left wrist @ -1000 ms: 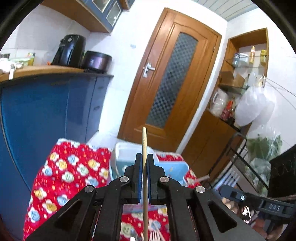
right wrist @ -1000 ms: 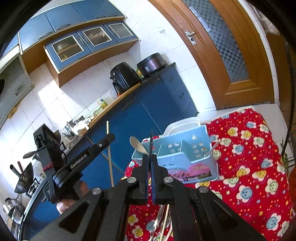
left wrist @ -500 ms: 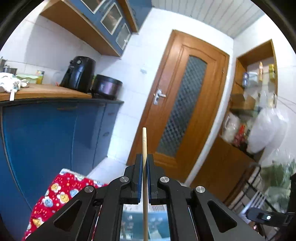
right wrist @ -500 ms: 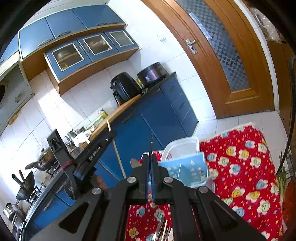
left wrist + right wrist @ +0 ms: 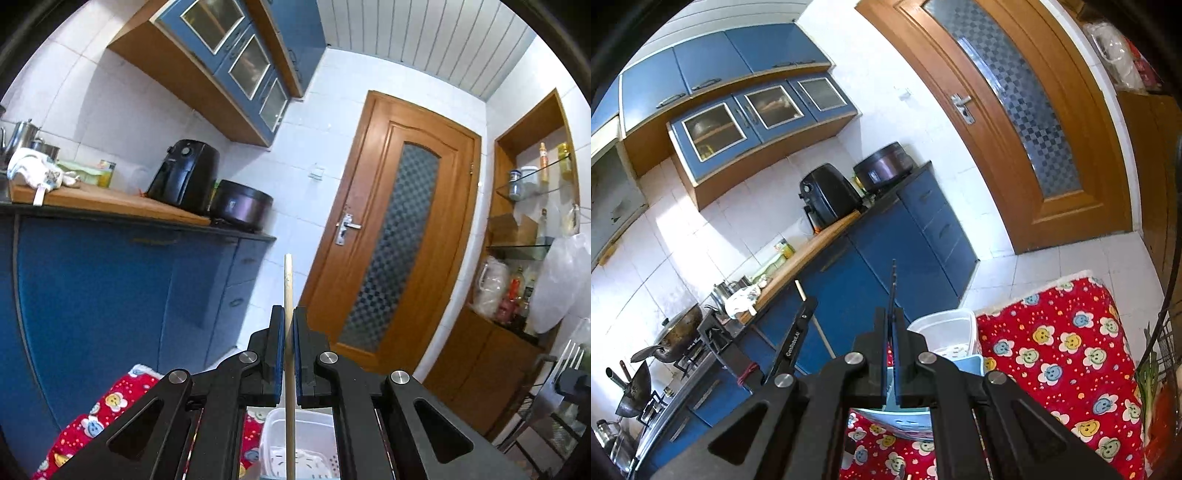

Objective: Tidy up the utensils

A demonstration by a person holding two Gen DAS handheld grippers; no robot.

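My left gripper [image 5: 289, 314] is shut on a pale wooden chopstick [image 5: 288, 280] that stands upright between its pads. Under it, at the picture's bottom edge, is the white basket of the utensil caddy [image 5: 295, 454]. My right gripper [image 5: 891, 314] is shut on a thin dark metal fork [image 5: 894, 280], seen edge-on; its tines [image 5: 570, 352] show at the far right of the left wrist view. The caddy [image 5: 942, 328], white and light blue, sits on the red flowered cloth [image 5: 1071, 350] just beyond the right gripper. The left gripper [image 5: 807, 308] with its chopstick [image 5: 816, 325] hangs to the left of the caddy.
Blue kitchen cabinets [image 5: 110, 295] with a wooden counter, a black air fryer [image 5: 184, 173] and a dark pot [image 5: 242, 206] run along the left. A wooden door [image 5: 391, 236] is ahead. Shelves with bottles and bags [image 5: 524, 229] stand on the right. A stove with woks [image 5: 665, 343] is at far left.
Both grippers have risen and tipped upward with their utensils still held. The caddy and red cloth have slid down toward the bottom of both views.
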